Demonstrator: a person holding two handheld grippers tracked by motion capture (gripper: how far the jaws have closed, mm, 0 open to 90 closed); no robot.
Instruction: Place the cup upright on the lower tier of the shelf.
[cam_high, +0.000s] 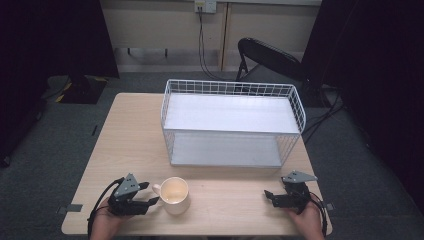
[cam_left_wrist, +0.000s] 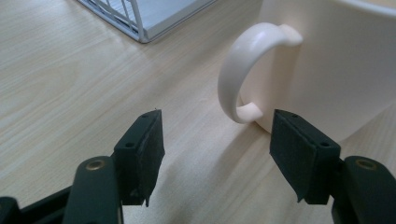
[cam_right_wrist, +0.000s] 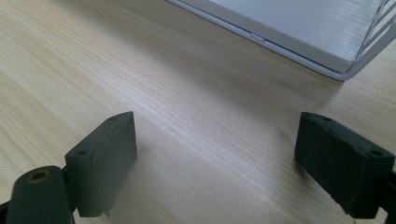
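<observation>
A white wire rack (cam_high: 232, 122) with two flat white shelves stands on the wooden tabletop (cam_high: 130, 145), set toward the far edge and a little right of centre. Both shelves are bare; its long side runs parallel to the near edge, and the open front faces the person.

A cream mug (cam_high: 174, 195) stands upright near the near edge, left of centre. Its mouth faces up and its inside looks empty in the high view. The handle (cam_high: 156, 188) points toward the left edge, at the left gripper (cam_high: 147, 193). In the left gripper view the handle (cam_left_wrist: 243, 70) is a loop lying just ahead of the two black jaws, nearer the right-hand one, with the mug wall behind it; the jaws stand wide apart and nothing is between them. Whether the right-hand jaw touches the mug I cannot tell.

The right gripper (cam_high: 266, 195) rests low at the near right corner, held by a hand (cam_high: 306, 217), well apart from the mug. Its jaws are spread wide over bare wood, gripping nothing, with a corner of the rack's lower shelf (cam_right_wrist: 299, 32) ahead of them.

Bare tabletop lies between the mug and the rack front. Beyond the table a dark folding chair (cam_high: 270, 57) stands on grey carpet, with cables (cam_high: 202, 45) hanging from a wall socket.
</observation>
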